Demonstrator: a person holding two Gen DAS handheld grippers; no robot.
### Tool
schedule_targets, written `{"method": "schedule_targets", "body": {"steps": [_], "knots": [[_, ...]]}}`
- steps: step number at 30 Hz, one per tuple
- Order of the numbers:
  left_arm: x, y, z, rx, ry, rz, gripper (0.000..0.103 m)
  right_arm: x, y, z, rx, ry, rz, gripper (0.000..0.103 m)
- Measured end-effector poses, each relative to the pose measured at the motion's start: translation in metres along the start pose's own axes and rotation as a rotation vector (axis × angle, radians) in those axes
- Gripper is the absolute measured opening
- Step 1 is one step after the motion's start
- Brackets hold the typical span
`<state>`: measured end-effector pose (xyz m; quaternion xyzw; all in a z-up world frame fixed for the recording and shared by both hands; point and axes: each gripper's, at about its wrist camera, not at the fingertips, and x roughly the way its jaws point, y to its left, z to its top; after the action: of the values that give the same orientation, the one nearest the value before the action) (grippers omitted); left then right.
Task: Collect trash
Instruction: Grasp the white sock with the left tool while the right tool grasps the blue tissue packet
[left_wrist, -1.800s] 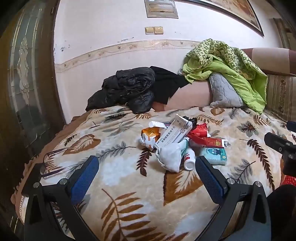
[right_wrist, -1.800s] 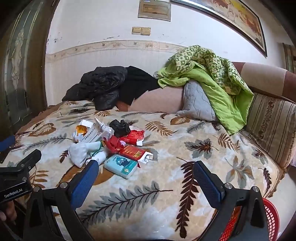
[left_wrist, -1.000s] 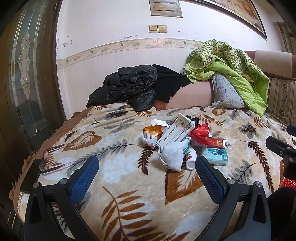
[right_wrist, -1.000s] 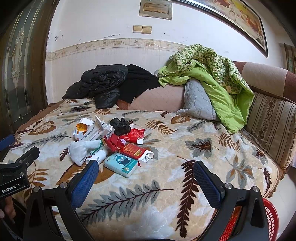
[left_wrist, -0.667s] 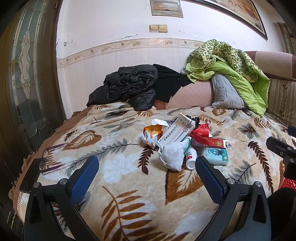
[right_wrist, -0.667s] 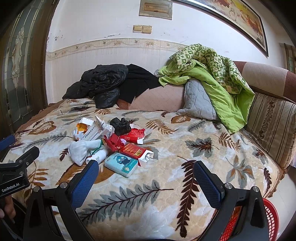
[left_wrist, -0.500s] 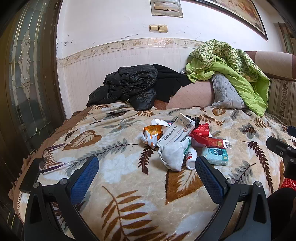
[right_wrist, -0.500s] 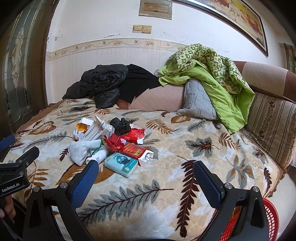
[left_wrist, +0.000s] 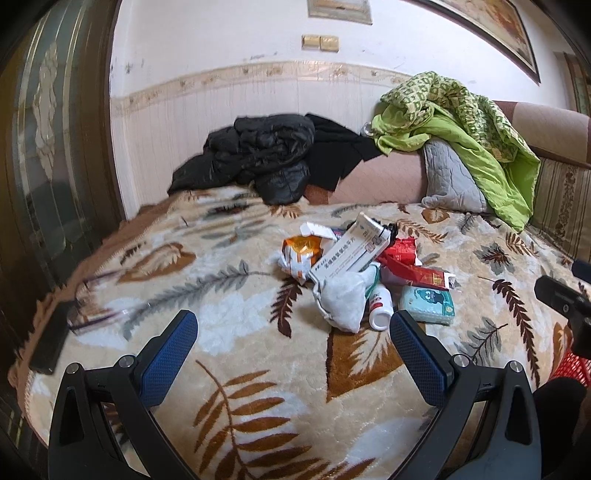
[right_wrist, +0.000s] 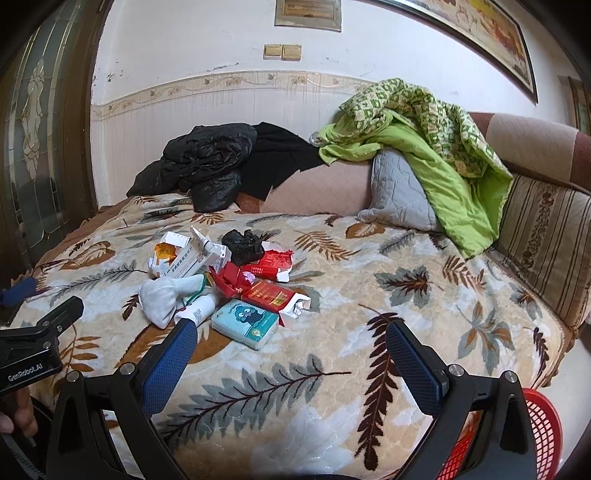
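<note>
A heap of trash lies on the leaf-patterned blanket: a white medicine box, an orange packet, a white sock, a small white bottle, a blue tissue pack, red cartons and a black bag. My left gripper is open and empty, near side of the heap. My right gripper is open and empty, just short of the tissue pack. A red mesh basket stands at the lower right.
A black jacket lies at the back of the bed. A green quilt drapes over a grey pillow. A striped cushion lines the right side. A dark glass door stands at the left.
Both views have barely shifted; the left view moved a little closer to the heap. Both grippers stay open and nothing was picked up.
</note>
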<state>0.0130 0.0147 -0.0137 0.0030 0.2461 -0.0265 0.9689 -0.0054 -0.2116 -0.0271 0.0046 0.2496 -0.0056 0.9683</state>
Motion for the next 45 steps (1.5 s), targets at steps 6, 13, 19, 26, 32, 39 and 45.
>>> {"method": "schedule_targets", "body": {"steps": [6,13,19,26,32,39,45], "knots": [[0.035,0.004,0.006,-0.044,0.122,-0.043,0.103,0.013,-0.009,0.003,0.044,0.069,0.053,0.102],[0.105,-0.015,0.023,-0.068,0.293,-0.135,0.085,0.032,-0.018,0.002,0.11,0.163,0.12,0.086],[0.158,-0.027,0.014,-0.102,0.427,-0.179,0.058,0.057,-0.022,0.006,0.156,0.269,0.194,0.078],[0.161,-0.021,0.012,-0.072,0.414,-0.183,0.029,0.13,-0.02,0.022,0.245,0.395,0.272,0.078],[0.142,-0.013,0.019,-0.061,0.334,-0.195,0.028,0.206,-0.029,0.013,0.408,0.561,0.299,0.048],[0.132,0.0,0.028,-0.096,0.258,-0.189,0.028,0.202,-0.013,0.014,0.358,0.56,0.345,0.048],[0.13,0.012,0.028,-0.136,0.248,-0.173,0.028,0.166,0.016,0.004,0.221,0.591,0.488,0.05]]}}
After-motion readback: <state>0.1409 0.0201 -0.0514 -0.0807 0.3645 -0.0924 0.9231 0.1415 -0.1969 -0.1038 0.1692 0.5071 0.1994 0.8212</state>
